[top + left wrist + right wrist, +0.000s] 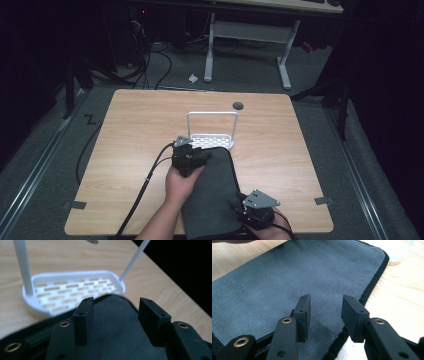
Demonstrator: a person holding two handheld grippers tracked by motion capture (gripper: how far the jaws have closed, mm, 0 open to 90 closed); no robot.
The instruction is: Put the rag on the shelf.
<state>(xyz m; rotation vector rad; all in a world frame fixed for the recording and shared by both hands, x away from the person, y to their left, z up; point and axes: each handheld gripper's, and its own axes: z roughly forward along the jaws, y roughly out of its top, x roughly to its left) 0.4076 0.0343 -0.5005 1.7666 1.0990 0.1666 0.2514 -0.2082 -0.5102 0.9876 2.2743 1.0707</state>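
- Grey cloth (212, 195) lies flat on the counter (135, 150), its far corner overlapping the white rack (212, 137).
- Left hand-held gripper (113, 315) hovers wide over that corner, gripping nothing.
- Right hand-held gripper (325, 315) gapes over the near edge, nothing between its jaws.

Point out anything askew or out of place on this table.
The grey cloth lies folded but slanted on the table. Its far corner rides up onto the white rack's slotted base, and its near end seems to hang over the front edge. Nothing is spilled or damaged.
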